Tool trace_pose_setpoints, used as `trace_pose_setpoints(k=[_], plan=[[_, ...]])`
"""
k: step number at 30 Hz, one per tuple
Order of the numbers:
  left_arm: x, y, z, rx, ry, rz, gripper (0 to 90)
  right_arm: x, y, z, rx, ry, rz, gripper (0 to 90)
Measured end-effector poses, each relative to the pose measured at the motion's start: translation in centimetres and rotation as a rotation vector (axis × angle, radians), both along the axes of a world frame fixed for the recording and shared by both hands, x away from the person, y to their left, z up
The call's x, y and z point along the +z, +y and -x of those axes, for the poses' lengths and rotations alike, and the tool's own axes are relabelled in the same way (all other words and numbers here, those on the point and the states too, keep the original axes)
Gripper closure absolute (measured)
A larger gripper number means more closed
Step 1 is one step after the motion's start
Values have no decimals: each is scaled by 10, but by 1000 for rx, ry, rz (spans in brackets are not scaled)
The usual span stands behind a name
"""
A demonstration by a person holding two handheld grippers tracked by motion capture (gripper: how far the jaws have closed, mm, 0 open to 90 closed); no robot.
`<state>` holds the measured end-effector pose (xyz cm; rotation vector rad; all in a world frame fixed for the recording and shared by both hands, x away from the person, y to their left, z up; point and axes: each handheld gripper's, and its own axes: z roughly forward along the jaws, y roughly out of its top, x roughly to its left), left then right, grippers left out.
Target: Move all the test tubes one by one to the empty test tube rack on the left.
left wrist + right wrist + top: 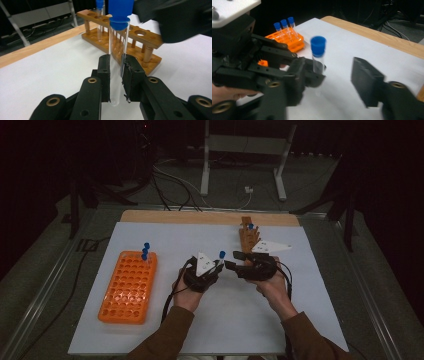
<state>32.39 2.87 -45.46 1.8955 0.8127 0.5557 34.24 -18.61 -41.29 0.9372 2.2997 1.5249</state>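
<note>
While left gripper (116, 75) clamps tube (117, 62) | right gripper (332, 82) open, blurred

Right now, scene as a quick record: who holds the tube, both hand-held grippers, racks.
held item: clear test tube with blue cap, upright
left hand-held gripper: shut on the tube's lower part
right hand-held gripper: jaws open, apart from the tube
orange rack: left on the white mat, three blue-capped tubes at its far end
wooden rack: behind the held tube, one capped tube in it
surface: white mat over wooden table
</note>
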Motion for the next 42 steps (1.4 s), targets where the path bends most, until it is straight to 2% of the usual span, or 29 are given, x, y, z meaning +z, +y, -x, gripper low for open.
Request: trace_pose_setpoints(k=[8, 13, 17, 22, 28, 38, 42], plan=[[5, 19, 2, 45, 9, 21, 785, -5, -6, -3, -37, -6, 33, 146], [9, 33, 5, 72, 9, 39, 785, -11, -13, -6, -96, -13, 62, 86], [12, 44, 8, 91, 9, 51, 785, -15, -19, -8, -114, -10, 60, 36], [12, 58, 12, 109, 12, 69, 785, -18, -27, -8, -133, -11, 61, 0], [13, 76, 17, 130, 21, 89, 785, -21, -36, -8, -163, -9, 66, 0], [16, 103, 27, 165, -2, 97, 785, -24, -51, -5, -202, -19, 44, 0], [16, 113, 30, 181, -2, 118, 785, -24, -53, -4, -207, -20, 42, 0]])
